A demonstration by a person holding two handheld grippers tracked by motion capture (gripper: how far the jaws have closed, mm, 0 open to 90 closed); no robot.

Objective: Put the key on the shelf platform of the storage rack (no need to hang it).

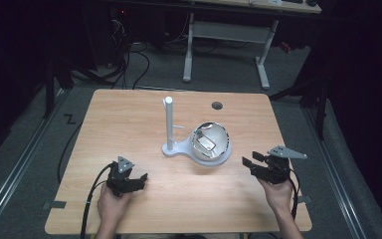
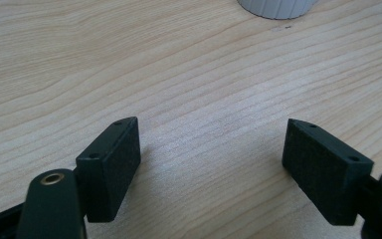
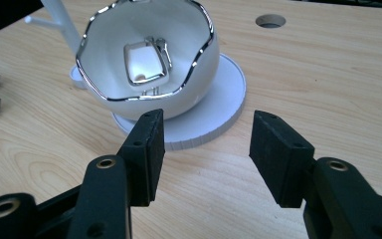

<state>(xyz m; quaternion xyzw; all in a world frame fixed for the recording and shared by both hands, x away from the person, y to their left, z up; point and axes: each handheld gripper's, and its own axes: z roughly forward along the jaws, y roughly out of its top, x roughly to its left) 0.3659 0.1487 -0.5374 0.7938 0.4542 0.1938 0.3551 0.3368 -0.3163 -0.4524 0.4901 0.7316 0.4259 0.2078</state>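
Both claws empty, near edge of table (image 1: 129,114): left gripper (image 1: 135,180) wide open, right gripper (image 1: 250,162) open too. Silver-rimmed white bowl (image 3: 149,59) sits mid-table on round base (image 3: 219,107), metal clip (image 3: 146,62) inside, post (image 1: 169,122) beside. Likely approach over rim, slowly.

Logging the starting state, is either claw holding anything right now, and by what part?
Nothing is held: the left claw and right claw are both open over bare table.

A grey carpeted floor (image 1: 25,144) is seen around the wooden table (image 1: 129,114), with a white-legged desk (image 1: 229,35) beyond its far edge in darkness.
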